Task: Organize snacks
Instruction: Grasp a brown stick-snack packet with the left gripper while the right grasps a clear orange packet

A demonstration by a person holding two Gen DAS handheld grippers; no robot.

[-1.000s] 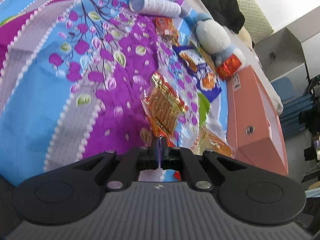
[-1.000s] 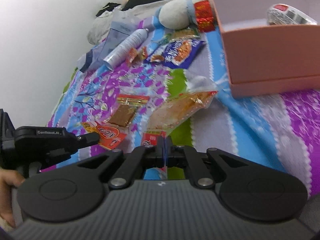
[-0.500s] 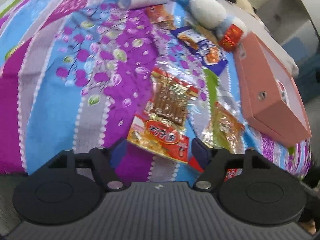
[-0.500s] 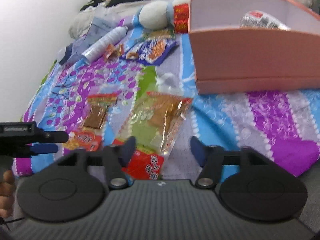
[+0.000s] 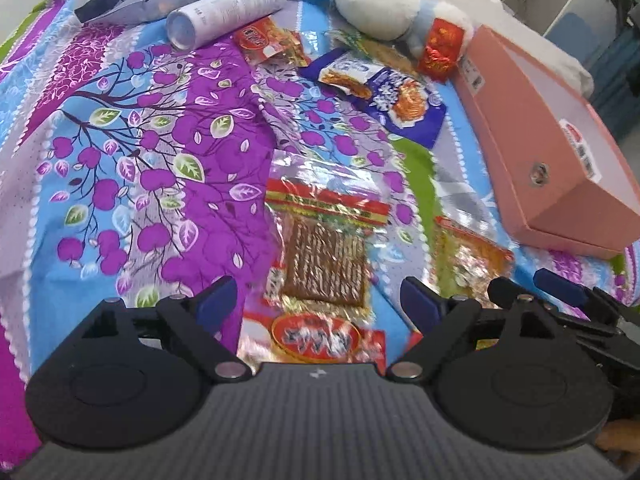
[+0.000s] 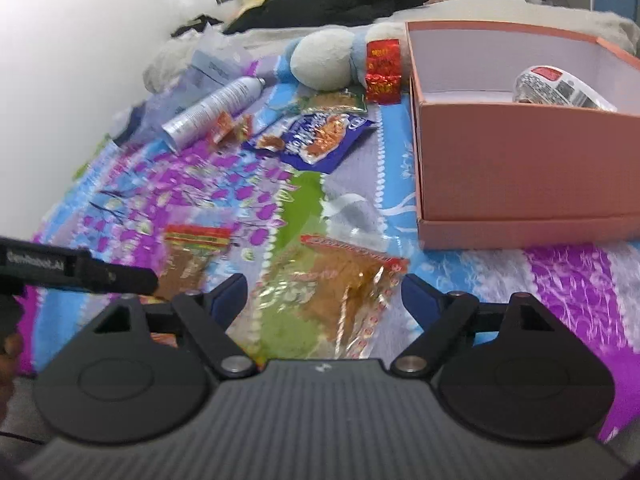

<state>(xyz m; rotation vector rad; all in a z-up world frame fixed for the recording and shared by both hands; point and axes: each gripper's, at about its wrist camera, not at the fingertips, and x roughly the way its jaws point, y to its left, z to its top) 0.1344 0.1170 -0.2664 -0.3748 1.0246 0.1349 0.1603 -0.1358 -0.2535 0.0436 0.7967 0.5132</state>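
Observation:
My left gripper is open and empty above a clear packet of brown snack sticks and a red packet just below it. My right gripper is open and empty over a clear packet of orange snack. That packet also shows in the left wrist view. A blue packet and a small red packet lie farther back on the bedspread. A pink box at the right holds one white wrapped snack.
A white spray can, a plastic bag and a plush toy with a red band lie at the far side. Black clothing is piled beyond. The left gripper's body shows at the right view's left edge.
Both grippers have opened from shut and drawn back and up from the bedspread. The views now look down on the packets from higher.

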